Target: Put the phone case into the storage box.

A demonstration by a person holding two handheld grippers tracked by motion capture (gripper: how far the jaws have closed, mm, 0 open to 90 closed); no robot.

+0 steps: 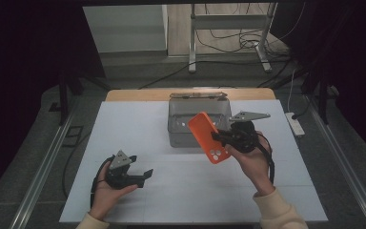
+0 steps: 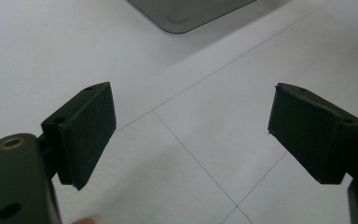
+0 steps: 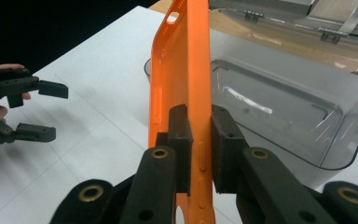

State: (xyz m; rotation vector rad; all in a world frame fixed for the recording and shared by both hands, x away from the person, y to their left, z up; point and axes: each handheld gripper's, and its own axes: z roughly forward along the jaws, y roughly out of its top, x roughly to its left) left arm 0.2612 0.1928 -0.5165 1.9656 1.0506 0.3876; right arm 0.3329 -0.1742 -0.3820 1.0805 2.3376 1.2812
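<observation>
An orange phone case point(image 1: 208, 137) hangs in the air just in front of the clear grey box point(image 1: 178, 128), pinched at one long edge by my right gripper point(image 1: 219, 137). In the right gripper view the two black pads point(image 3: 181, 140) press on the orange phone case point(image 3: 186, 79) from both sides, with the clear grey box point(image 3: 345, 116) behind it. My left gripper point(image 1: 143, 175) rests low over the white table point(image 1: 124, 124) at the left, jaws wide apart and empty. Its own view shows both pads point(image 2: 91, 128) spread over the bare white table point(image 2: 200, 121).
The box's lid point(image 1: 198, 95) stands open at the back, near the table's wooden far edge. A corner of the grey box point(image 2: 186, 14) shows at the top of the left gripper view. A power strip point(image 1: 295, 124) lies on the floor to the right.
</observation>
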